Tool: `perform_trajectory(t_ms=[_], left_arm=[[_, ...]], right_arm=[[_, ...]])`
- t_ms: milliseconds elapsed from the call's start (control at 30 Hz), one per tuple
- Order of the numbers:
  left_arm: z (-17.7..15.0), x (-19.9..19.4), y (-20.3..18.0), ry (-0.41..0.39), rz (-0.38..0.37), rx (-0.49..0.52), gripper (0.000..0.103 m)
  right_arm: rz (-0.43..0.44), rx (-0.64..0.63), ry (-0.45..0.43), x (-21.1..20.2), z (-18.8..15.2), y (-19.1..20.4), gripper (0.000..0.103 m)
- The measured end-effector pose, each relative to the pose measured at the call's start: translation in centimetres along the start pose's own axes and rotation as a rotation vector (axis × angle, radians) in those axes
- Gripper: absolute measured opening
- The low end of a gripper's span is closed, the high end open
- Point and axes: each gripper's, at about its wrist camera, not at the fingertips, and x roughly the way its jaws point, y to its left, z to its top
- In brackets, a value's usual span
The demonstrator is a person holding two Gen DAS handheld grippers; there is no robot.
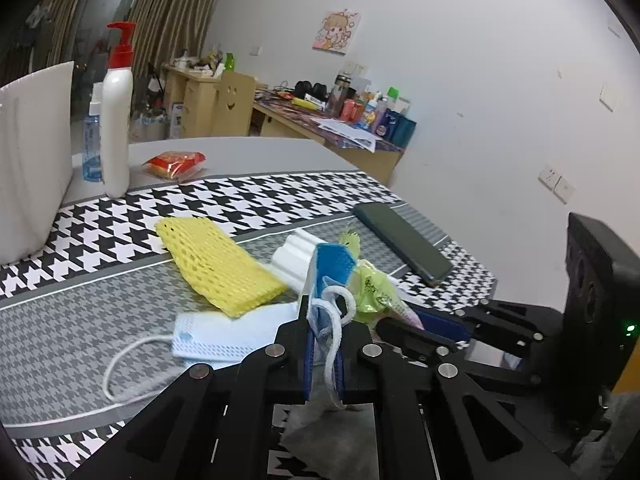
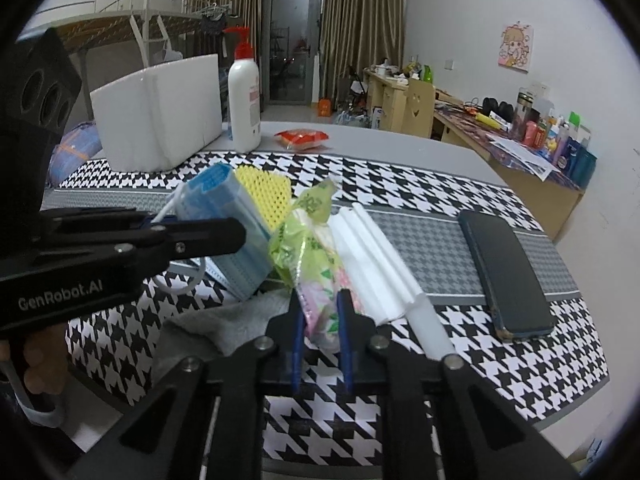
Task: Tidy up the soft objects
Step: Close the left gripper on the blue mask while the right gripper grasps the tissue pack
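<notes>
My left gripper [image 1: 324, 310] is shut on a folded blue face mask [image 1: 334, 264] that stands upright, its white ear loop [image 1: 336, 320] dangling over the fingers. In the right wrist view, the left gripper [image 2: 236, 236] reaches in from the left with that mask [image 2: 228, 216]. My right gripper [image 2: 320, 300] has its blue pads pressed on a green and pink tissue packet [image 2: 310, 236], which tilts up off the mat. Another pale blue mask [image 1: 224, 336] lies flat beside a yellow foam net [image 1: 220, 264]. Ribbed white foam [image 2: 376, 264] lies right of the packet.
A houndstooth mat [image 1: 260, 200] covers the table. A dark phone [image 2: 504, 272] lies to the right. At the back stand a white foam box [image 2: 160, 116] and a lotion bottle [image 2: 244, 104], with a red snack packet [image 2: 302, 138] nearby. Grey cloth [image 2: 224, 328] lies at the near edge.
</notes>
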Motion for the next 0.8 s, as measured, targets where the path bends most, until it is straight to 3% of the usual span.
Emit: perform_trajectory(t_ms=[800], left_arm=[[0.3, -6.6, -2.5, -0.12, 0.047, 0.087, 0.008]], right_arm=[[-0.021, 0.038, -0.106, -4.5, 0.8, 0.6, 0.019]])
